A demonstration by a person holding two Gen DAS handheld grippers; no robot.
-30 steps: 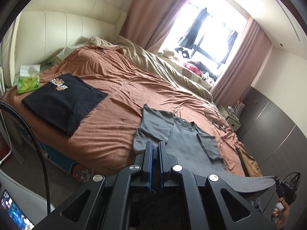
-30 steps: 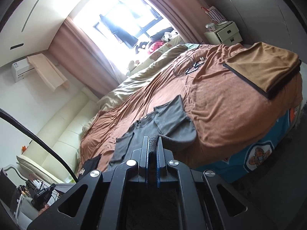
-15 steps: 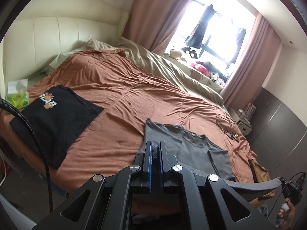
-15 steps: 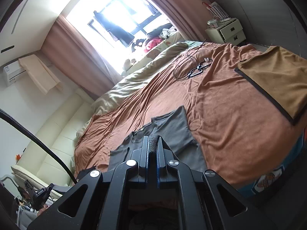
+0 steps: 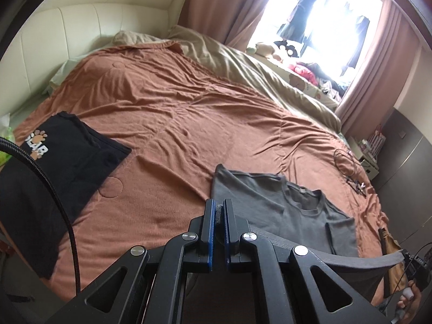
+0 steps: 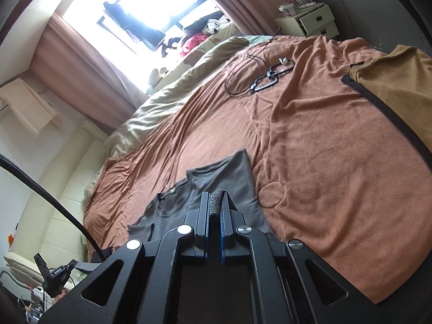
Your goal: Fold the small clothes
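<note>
Your left gripper (image 5: pixel 218 208) is clamped on a fold of the grey T-shirt (image 5: pixel 272 210); a dark nub of cloth sits pinched between the blue-edged jaws. Your right gripper (image 6: pixel 215 199) is likewise closed on the shirt, with a rolled grey edge poking up between its jaws.

In the left wrist view the hem runs as a taut grey band from behind the left gripper to the lower right, where the other gripper and a hand (image 5: pixel 410 301) show at the frame edge. The hem is lifted clear of the bed.

The rest of the shirt lies on the brown blanket (image 5: pixel 167 113) near the bed's near edge, collar end away from you. Round neckline with a small tag inside, short sleeves, plain grey, no print. The far-left corner lies flat and squared. One sleeve on the right is folded in over the body. Fabric looks thin and soft, with few creases.

Further out, left wrist view: a folded black shirt (image 5: pixel 67 162) with a paw-print logo rests on the blanket to the left, well apart from the grey one. Right wrist view: a folded tan garment (image 6: pixel 397 86) with a dark edge lies at the right side of the bed, and a coil of cable (image 6: pixel 256 78) sits beyond the shirt toward the window.
</note>
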